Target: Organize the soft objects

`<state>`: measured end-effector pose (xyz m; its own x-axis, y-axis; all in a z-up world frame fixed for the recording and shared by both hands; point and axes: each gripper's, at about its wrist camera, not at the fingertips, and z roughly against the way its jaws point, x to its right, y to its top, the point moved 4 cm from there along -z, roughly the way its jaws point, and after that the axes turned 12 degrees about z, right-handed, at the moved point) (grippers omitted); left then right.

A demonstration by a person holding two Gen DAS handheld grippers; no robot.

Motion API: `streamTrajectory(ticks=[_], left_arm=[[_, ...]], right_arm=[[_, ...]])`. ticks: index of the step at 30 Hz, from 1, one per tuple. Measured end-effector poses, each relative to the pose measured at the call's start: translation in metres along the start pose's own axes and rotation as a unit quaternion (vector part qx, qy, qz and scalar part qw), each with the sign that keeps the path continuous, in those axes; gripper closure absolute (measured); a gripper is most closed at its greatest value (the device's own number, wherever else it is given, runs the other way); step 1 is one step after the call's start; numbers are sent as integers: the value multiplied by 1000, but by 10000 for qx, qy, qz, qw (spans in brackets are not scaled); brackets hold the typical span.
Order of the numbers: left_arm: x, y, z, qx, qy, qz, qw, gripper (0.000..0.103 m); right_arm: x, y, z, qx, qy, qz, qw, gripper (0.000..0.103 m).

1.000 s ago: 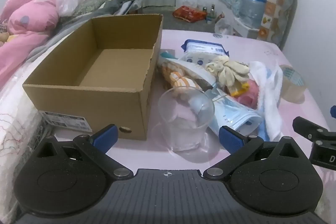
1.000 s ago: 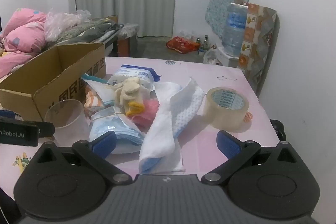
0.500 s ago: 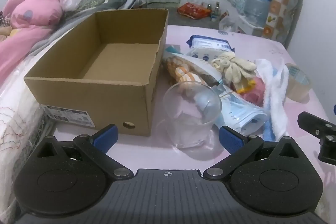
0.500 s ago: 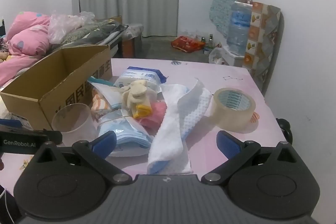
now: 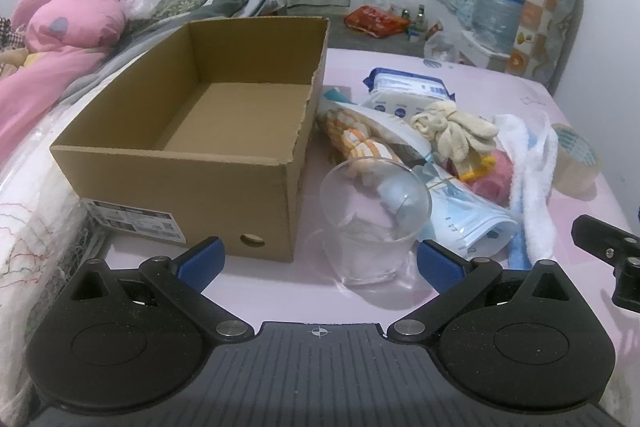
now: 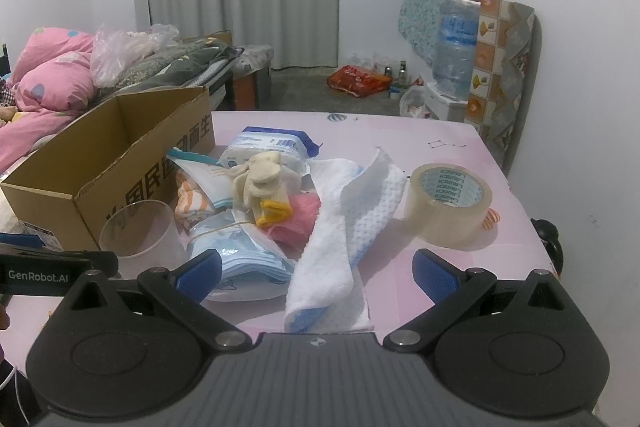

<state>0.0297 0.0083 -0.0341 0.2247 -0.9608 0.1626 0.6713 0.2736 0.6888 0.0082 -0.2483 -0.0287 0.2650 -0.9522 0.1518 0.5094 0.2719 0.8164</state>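
An empty cardboard box sits at the left of the pink table. Right of it lies a heap of soft things: a white waffle towel, cream gloves, a pink cloth, an orange-striped cloth and a pack of face masks. My left gripper is open, just short of a clear plastic cup. My right gripper is open, with the towel's near end between its fingers, untouched.
A roll of clear tape stands right of the towel. A wipes pack lies behind the heap. Bedding and a pink pillow fill the left. A water bottle stands at the back right.
Both grippers have drawn back and risen a little, so the box and the heap sit lower and farther in view. Nothing on the table has moved.
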Motion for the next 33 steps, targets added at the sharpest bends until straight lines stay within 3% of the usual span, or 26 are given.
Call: streamTrajectory(ticks=[33], left_arm=[[4,0,-3,-49,43,-54,10000,0]], right_arm=[[1,-3,-9,-177,-9,-29,9998,1]])
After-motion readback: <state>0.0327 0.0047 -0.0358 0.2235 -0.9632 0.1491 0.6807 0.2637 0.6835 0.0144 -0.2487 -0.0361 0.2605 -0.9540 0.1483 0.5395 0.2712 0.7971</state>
